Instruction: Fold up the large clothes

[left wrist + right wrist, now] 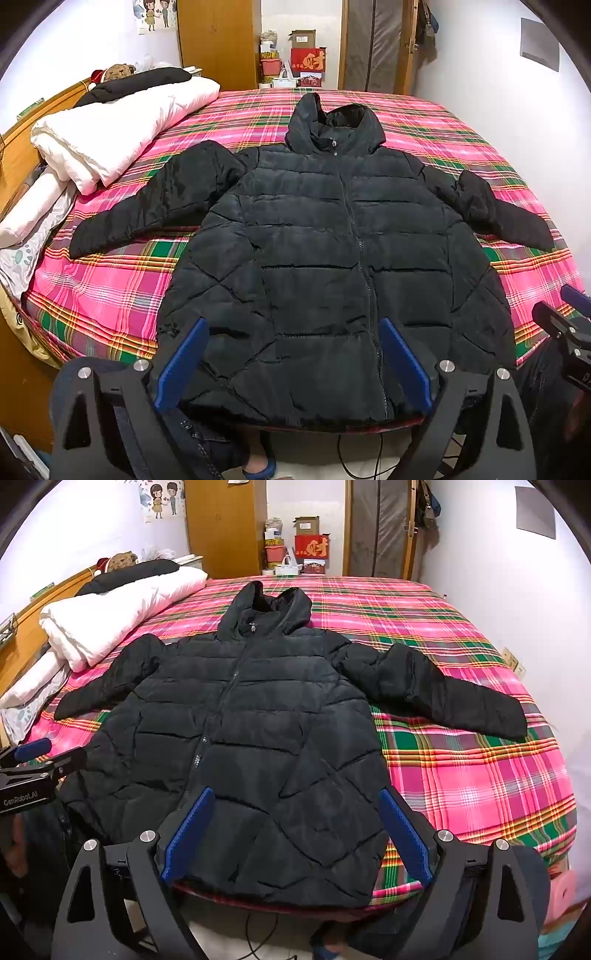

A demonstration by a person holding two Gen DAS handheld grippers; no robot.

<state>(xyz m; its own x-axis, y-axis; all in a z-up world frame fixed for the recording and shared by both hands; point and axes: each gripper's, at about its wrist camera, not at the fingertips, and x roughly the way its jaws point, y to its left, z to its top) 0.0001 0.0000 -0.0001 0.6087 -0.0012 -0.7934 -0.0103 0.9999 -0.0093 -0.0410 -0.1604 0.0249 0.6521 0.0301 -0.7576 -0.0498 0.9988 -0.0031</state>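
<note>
we have the black quilted hooded puffer jacket [332, 251] spread front-up and zipped on the bed with the pink, green and white plaid sheet [110, 295], hood toward the far wall, hem at the near edge. both sleeves lie out to the sides, and we judge that no fold is made yet: sleeves, sides and the final halving are all left to do.

our left gripper [293, 363] hovers over the hem left of the zip, its blue-padded fingers [183, 363] spread wide and grasping nothing. our right gripper [297, 834] hangs over the hem's right corner, equally released and empty. whether either fingertip brushes the fabric is hard to tell from these angles; they seem just above it. a white folded duvet [110, 129] sits well apart at the headboard side.
</note>
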